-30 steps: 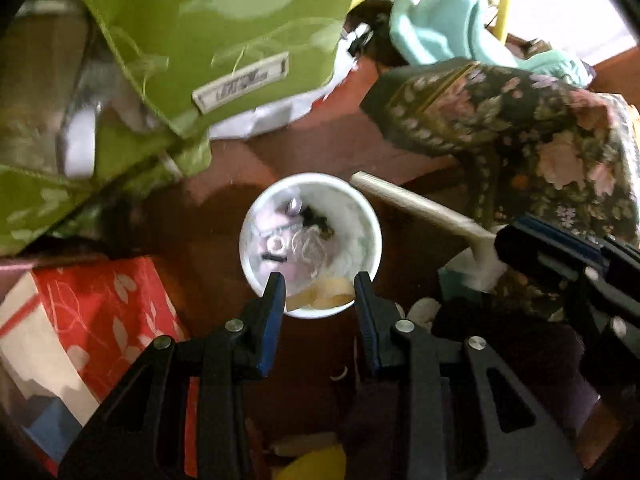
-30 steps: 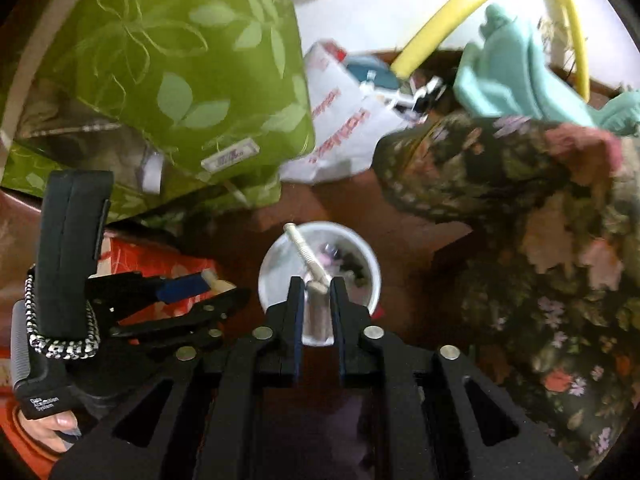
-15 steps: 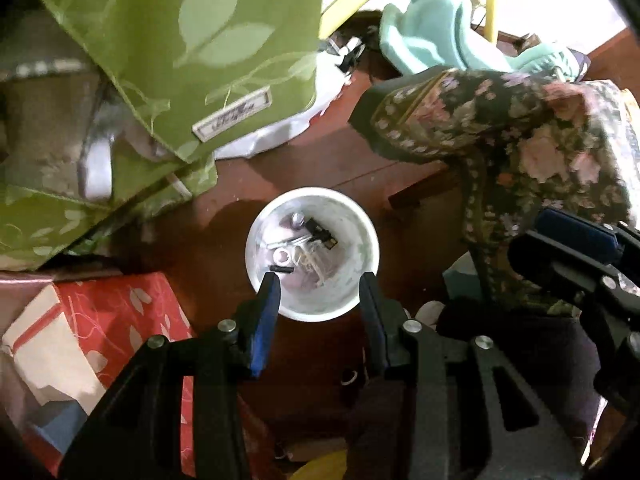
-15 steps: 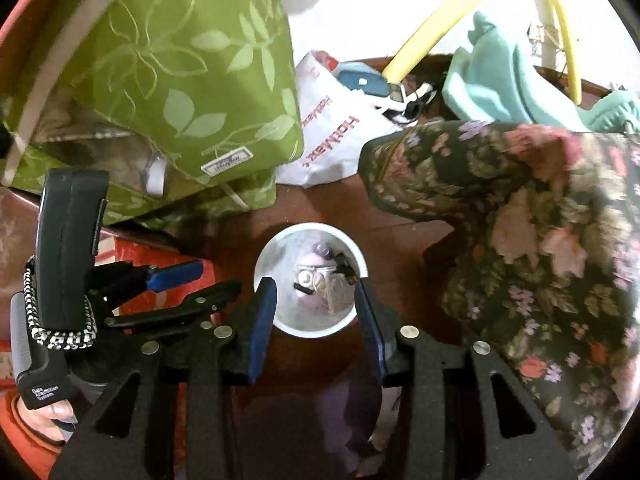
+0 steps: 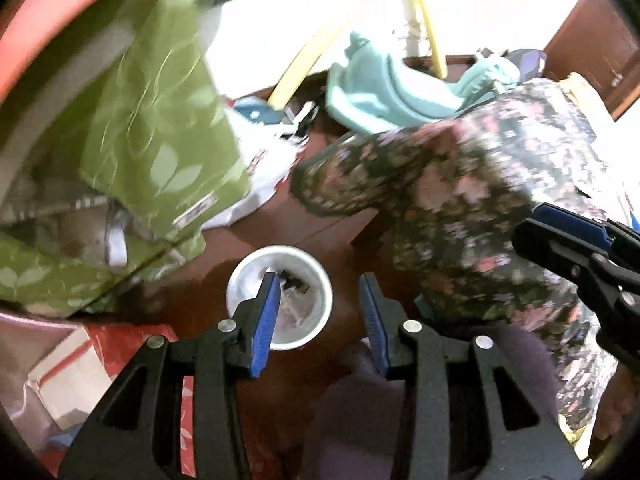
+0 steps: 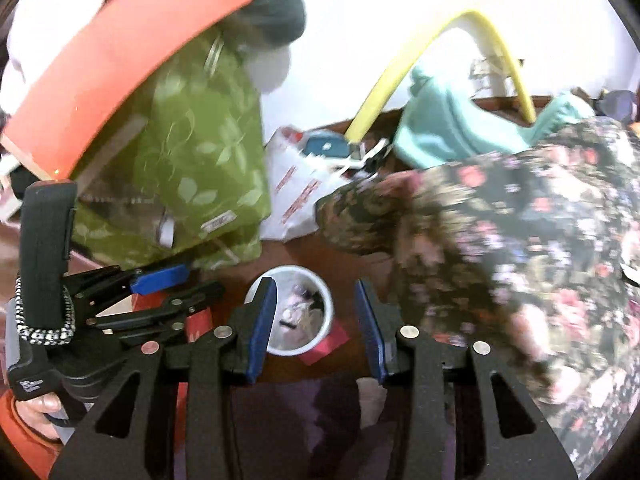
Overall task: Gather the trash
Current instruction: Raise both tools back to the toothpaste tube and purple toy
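your left gripper (image 5: 318, 312): jaws wide apart, holding nothing | your right gripper (image 6: 316, 322): same, wide, nothing held | white cup (image 6: 294, 312) of scraps below both, on brown table (image 5: 280, 232)

The white cup (image 5: 280, 298) is being left open from above, with nothing lying over its mouth. A strip of bare brown tabletop (image 5: 280, 236) is being kept free just behind it. On one side it is being crowded by the green leaf-print cloth (image 5: 160, 120), on the other by the dark floral fabric (image 5: 460, 208). The red packet (image 6: 328, 342) is being pressed against the cup's base. Both grippers, left gripper (image 5: 320, 312) and right gripper (image 6: 316, 316), are being held spread above it.
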A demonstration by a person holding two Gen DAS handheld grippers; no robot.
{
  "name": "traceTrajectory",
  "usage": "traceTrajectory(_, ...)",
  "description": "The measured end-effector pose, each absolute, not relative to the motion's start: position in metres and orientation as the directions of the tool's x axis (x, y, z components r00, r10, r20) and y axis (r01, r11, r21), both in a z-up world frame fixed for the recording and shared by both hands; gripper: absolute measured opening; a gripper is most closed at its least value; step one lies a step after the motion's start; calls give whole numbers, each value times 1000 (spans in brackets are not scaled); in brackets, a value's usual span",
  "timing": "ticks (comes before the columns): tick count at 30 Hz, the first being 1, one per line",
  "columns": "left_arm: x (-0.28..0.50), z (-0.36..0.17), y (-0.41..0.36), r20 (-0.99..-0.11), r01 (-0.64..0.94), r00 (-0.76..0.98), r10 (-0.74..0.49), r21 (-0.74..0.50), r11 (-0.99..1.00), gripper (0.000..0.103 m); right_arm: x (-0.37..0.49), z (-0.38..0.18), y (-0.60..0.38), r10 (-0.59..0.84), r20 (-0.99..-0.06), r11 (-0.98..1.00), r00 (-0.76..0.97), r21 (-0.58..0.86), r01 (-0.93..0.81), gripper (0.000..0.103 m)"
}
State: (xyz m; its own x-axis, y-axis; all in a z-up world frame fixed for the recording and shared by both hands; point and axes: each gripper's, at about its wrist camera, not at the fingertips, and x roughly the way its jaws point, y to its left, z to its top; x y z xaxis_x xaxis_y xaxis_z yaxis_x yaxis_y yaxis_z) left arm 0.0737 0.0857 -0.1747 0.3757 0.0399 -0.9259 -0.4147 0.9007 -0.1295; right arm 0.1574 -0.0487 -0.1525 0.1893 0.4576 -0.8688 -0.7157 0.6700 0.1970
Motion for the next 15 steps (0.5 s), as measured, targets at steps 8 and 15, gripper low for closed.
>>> traceTrajectory(8, 124, -141, 21, -898, -299, 440, 26, -119, 947, 41, 191, -120, -131, 458, -823, 763, 337, 169, -624, 37)
traceTrajectory(15, 182, -131, -41, -889, -183, 456, -31, -127, 975, 41, 232, -118, -217, 404, -818, 852, 409, 173, -494, 37)
